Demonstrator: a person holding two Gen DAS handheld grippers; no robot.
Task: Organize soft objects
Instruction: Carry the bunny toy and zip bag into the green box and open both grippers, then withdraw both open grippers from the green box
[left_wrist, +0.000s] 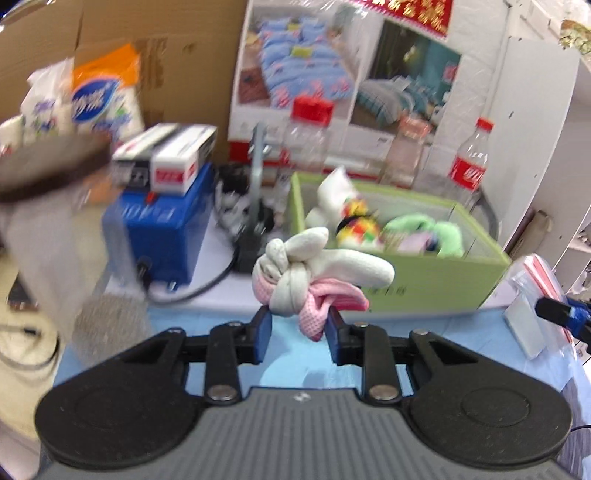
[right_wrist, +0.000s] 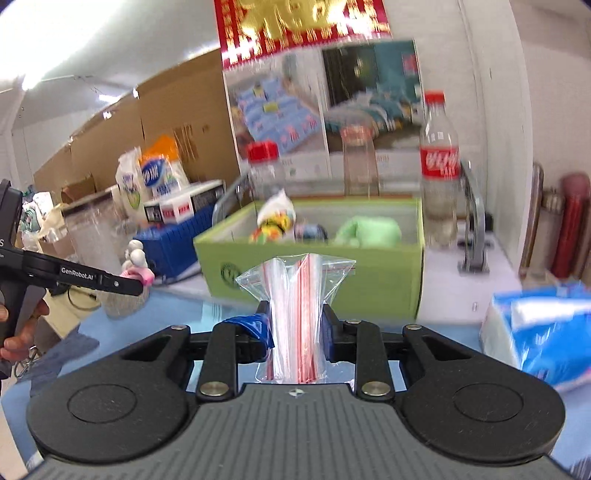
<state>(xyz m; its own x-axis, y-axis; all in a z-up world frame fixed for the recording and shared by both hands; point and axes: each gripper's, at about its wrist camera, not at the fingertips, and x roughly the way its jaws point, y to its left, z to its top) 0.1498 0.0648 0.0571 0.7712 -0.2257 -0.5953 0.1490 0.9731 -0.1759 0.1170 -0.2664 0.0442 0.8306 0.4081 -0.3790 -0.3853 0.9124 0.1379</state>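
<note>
**Mei:** Both tongs are clamped and off the table. The left gripper (left_wrist: 298, 325) pinches the knotted white-and-pink cloth toy (left_wrist: 314, 275) by its lower pink end. The right gripper (right_wrist: 295, 325) is squeezed onto a clear zip bag (right_wrist: 295, 295) with red seal stripes, standing upright between the pads.

**Jun:** And the goal?

**Mei:** I'd say the green box (left_wrist: 424, 280) straight ahead of both. It already holds soft things: a white and multicoloured plush (left_wrist: 351, 214) and a pale green plush (left_wrist: 424, 230).

**Jun:** What could go wrong?

**Mei:** The toy is held only by a thin fold, with its bulk above the pads. A quick swing could let it flop over or slide out before it reaches the box. The bag is slick and crumpled in the grip, so it could slip, and pinched like that its mouth won't open for loading. A cola bottle (left_wrist: 469, 162) and other clear bottles stand just behind the box; a careless reach could topple them.

**Jun:** Anything unclear?

**Mei:** Plenty is blurred, especially the grey shape at the left edge of the left wrist view. The box floor is hidden by its near wall. A blue-and-white packet (right_wrist: 543, 328) at the right is cut off, and I can't tell what it is.
</note>
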